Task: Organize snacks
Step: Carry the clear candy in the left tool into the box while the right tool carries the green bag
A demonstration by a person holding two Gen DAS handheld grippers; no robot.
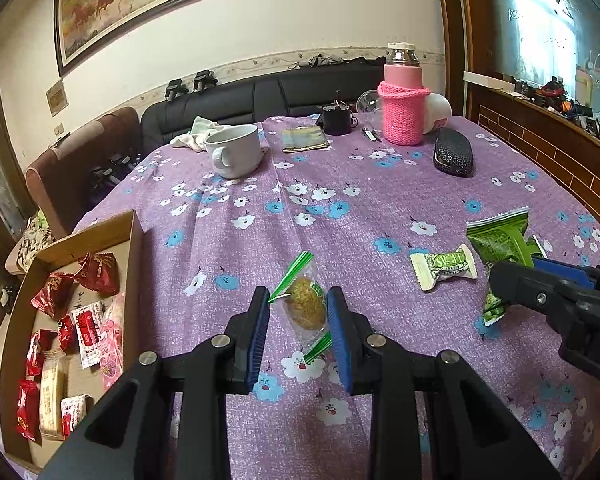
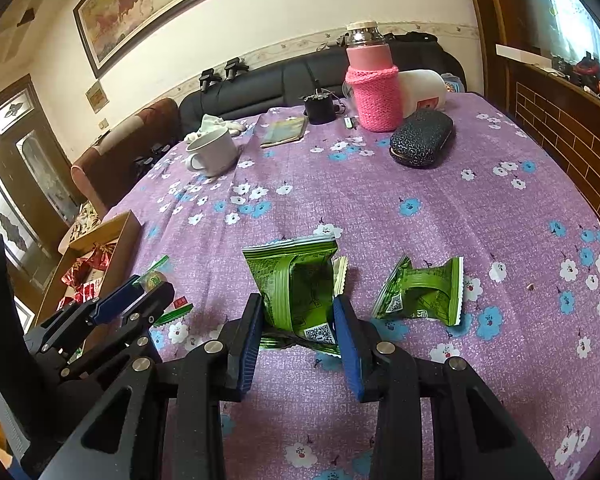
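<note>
While both claws sit low over the purple floral tablecloth (image 1: pixel 380 200), the left gripper (image 1: pixel 299 306) is spread around a clear-wrapped golden pastry (image 1: pixel 305 306), contact not discernible. Right gripper (image 2: pixel 298 314): spread, flanking a green snack packet (image 2: pixel 296 284) lying on the cloth. Second green packet (image 2: pixel 422 294) just beside it; white-and-green candy (image 1: pixel 444 266) near. Cardboard box (image 1: pixel 128 232) at left edge, holding red and pink wrapped snacks (image 1: pixel 96 274).
</note>
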